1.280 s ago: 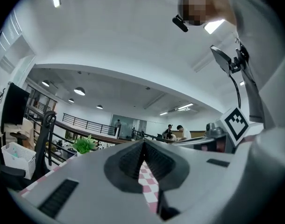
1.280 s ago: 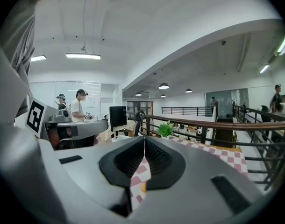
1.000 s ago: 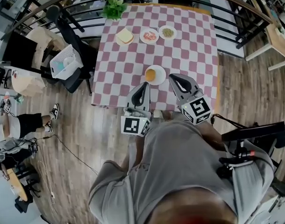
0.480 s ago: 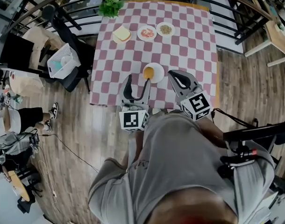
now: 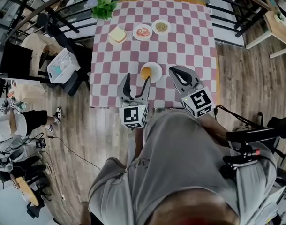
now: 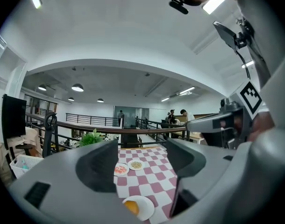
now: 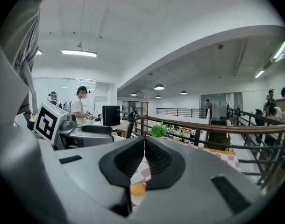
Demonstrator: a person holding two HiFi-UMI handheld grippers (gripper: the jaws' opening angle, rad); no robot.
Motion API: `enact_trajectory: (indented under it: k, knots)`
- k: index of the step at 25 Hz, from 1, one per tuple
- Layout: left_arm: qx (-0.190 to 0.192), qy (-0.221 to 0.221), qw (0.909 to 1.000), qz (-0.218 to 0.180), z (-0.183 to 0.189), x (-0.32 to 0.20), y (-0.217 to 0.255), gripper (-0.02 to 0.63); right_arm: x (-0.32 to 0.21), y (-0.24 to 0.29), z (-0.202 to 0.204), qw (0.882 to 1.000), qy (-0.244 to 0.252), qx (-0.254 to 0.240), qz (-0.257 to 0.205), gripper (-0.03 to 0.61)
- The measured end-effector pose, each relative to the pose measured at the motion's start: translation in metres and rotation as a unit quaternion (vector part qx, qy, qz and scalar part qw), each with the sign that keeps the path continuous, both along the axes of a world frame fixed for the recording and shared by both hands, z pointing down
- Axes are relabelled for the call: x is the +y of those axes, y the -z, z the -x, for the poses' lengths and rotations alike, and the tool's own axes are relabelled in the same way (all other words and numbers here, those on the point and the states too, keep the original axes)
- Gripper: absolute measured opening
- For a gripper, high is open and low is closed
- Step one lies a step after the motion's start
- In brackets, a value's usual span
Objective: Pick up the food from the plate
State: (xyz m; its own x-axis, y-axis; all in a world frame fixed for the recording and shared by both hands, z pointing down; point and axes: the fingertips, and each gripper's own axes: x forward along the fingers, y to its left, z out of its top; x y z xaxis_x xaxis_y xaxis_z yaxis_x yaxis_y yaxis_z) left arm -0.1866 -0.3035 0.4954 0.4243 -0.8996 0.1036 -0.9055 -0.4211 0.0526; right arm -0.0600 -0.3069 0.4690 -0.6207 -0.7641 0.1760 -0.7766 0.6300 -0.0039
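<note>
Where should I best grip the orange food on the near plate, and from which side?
Probably grip the orange food across its rounded sides, coming low from the near side. It lies left on the plate, and the left tongs, just opened, empty, already face it.

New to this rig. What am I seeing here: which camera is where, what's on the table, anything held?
No robot: a person holds a two-finger gripper in each hand. The top-down picture is from a head camera; the other two come from cameras riding on each gripper, looking along its fingers. On the checked table, nearest the person, is a plate with orange food; at the far edge are a bread slice, a plate of red food, a plate of greenish food and a plant. The left gripper has fingers that have just been opening and stand apart, nothing gripped, the plate just ahead. The right gripper has its fingers together and empty.
</note>
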Motion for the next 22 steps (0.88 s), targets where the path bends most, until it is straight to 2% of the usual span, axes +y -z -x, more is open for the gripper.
enact_trajectory:
  k: [4,7,12,17,22]
  knots:
    - [-0.029,-0.01,0.9979,0.057,-0.009,-0.014,-0.026,0.322,-0.003,0.002,-0.018,1.0,-0.018,0.005,-0.001,0.014]
    - [-0.06,-0.012,0.9921,0.109,-0.013,-0.025,-0.054,0.322,-0.004,-0.002,-0.034,0.999,-0.038,0.008,0.007,0.015]
    - [-0.111,-0.015,0.9739,0.198,-0.014,-0.044,-0.1,0.322,0.001,-0.009,-0.053,0.998,-0.063,0.011,0.017,0.014]
    - [-0.141,-0.004,0.958,0.25,-0.007,-0.064,-0.135,0.321,0.006,-0.014,-0.07,0.996,-0.088,0.01,0.027,0.014]
    - [-0.166,-0.018,0.9374,0.306,-0.007,-0.078,-0.176,0.322,0.011,-0.016,-0.09,0.993,-0.113,0.011,0.033,0.015]
